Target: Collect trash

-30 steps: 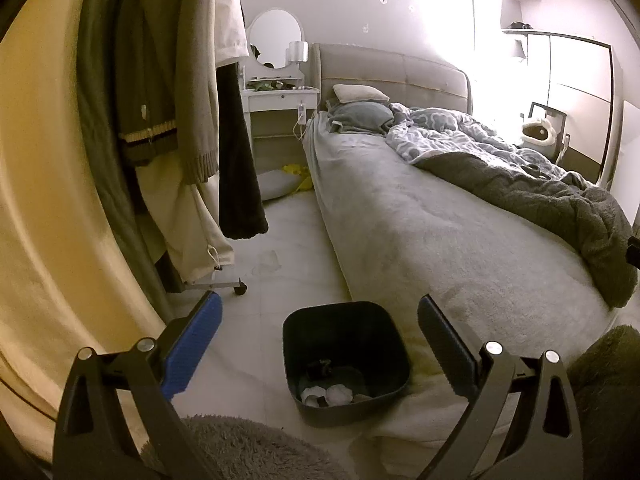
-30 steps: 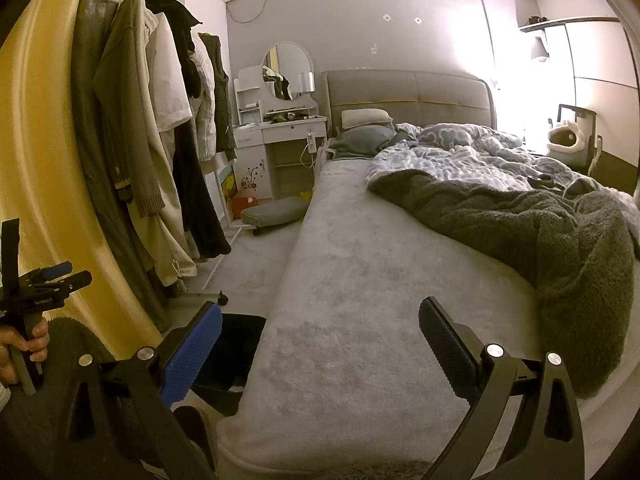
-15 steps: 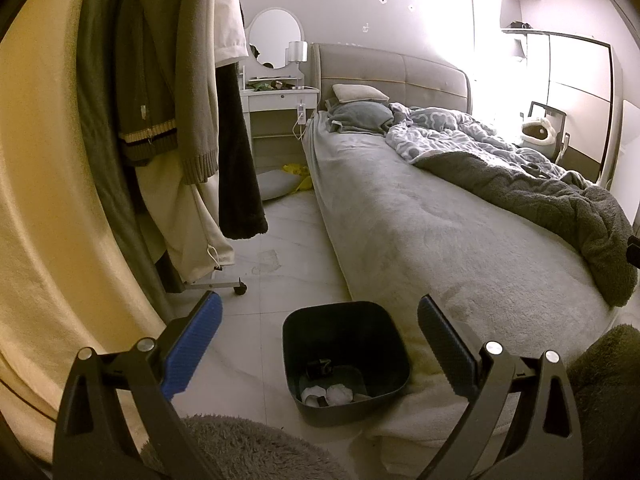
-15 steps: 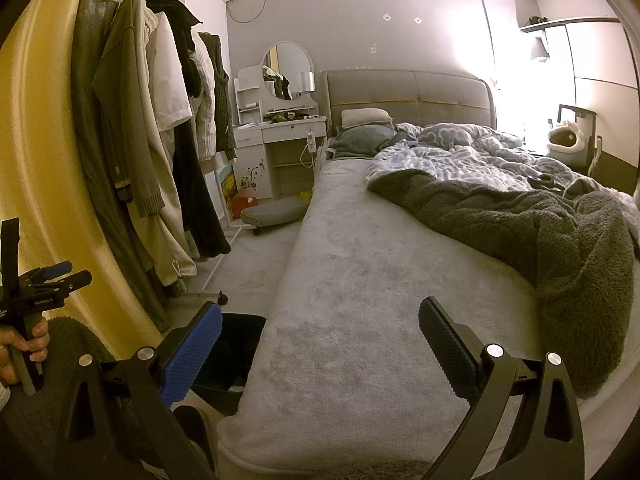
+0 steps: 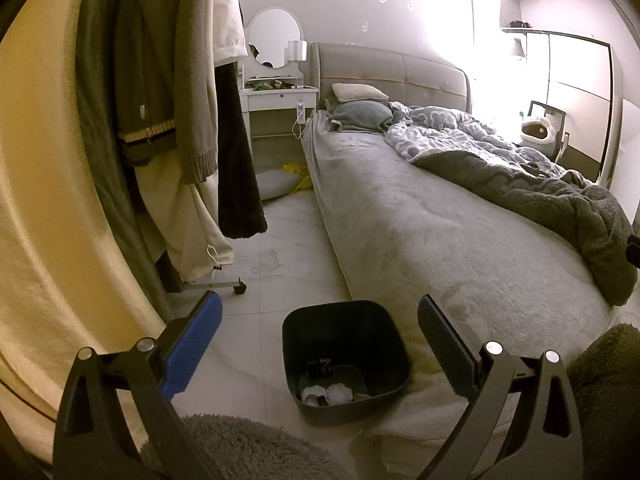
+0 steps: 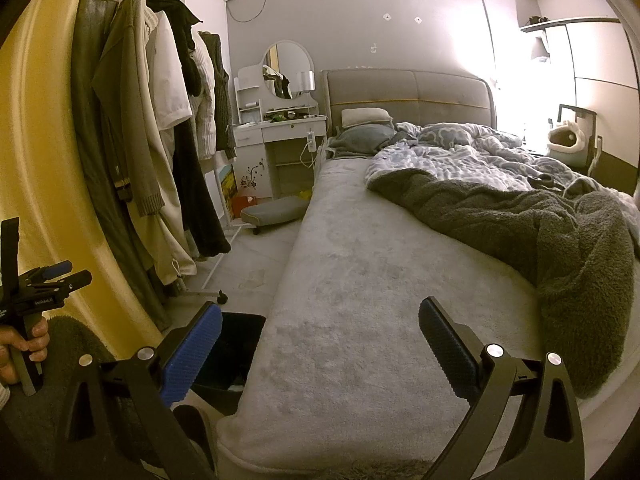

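A dark plastic bin (image 5: 346, 356) stands on the tiled floor against the bed's near corner. Crumpled white paper (image 5: 326, 394) and a small dark item lie in its bottom. My left gripper (image 5: 318, 340) hangs open above and around the bin, nothing between its blue pads. In the right wrist view the bin (image 6: 230, 356) shows only partly, behind the left finger and the bed edge. My right gripper (image 6: 320, 344) is open over the grey bed cover, holding nothing. The left gripper (image 6: 38, 292) also appears at the far left, held by a hand.
A bed (image 5: 440, 232) with a grey cover and a rumpled dark blanket (image 6: 540, 232) fills the right. A wheeled clothes rack (image 5: 180, 128) with hanging coats stands at the left. A white vanity (image 6: 280, 132) and a floor cushion (image 6: 276, 212) sit at the back. Floor runs between rack and bed.
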### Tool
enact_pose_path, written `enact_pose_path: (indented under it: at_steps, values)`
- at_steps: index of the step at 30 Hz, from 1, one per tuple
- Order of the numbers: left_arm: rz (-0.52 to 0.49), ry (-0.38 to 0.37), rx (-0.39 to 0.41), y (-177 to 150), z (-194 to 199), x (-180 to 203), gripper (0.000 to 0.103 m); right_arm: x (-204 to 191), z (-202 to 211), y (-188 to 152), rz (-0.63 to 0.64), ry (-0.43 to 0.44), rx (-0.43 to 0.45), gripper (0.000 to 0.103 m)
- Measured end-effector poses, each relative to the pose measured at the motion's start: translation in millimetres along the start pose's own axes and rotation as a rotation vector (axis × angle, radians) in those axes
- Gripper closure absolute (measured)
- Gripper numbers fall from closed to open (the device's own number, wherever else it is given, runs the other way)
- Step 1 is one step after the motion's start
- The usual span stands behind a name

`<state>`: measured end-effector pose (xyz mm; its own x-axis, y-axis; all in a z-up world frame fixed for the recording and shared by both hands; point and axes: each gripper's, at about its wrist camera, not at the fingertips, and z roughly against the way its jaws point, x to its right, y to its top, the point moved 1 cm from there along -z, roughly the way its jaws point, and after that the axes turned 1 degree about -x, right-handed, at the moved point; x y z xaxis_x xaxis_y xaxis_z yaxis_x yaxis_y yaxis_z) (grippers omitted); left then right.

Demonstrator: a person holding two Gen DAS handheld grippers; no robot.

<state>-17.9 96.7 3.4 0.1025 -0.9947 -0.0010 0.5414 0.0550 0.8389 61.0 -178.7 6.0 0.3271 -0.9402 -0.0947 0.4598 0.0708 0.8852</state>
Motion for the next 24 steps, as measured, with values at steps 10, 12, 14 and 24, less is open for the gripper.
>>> enact_pose_path:
  at_steps: [10, 12, 14, 24]
  values:
    - [0.0, 0.001, -0.001, 0.4, 0.1, 0.1, 0.003, -0.3, 0.1, 0.1, -0.001, 0.0, 0.0, 0.003]
    - [0.001, 0.0, 0.0, -0.4, 0.6, 0.9, 0.003, -0.4, 0.1, 0.2, 0.0, 0.0, 0.0, 0.003]
    - [-0.001, 0.0, -0.001, 0.7, 0.0, -0.5, 0.003, -1.0, 0.1, 0.3, 0.0, 0.0, 0.0, 0.003]
    - [0.0, 0.001, 0.0, 0.3, 0.1, -0.2, 0.003, -0.7, 0.1, 0.4, 0.0, -0.001, -0.001, 0.003]
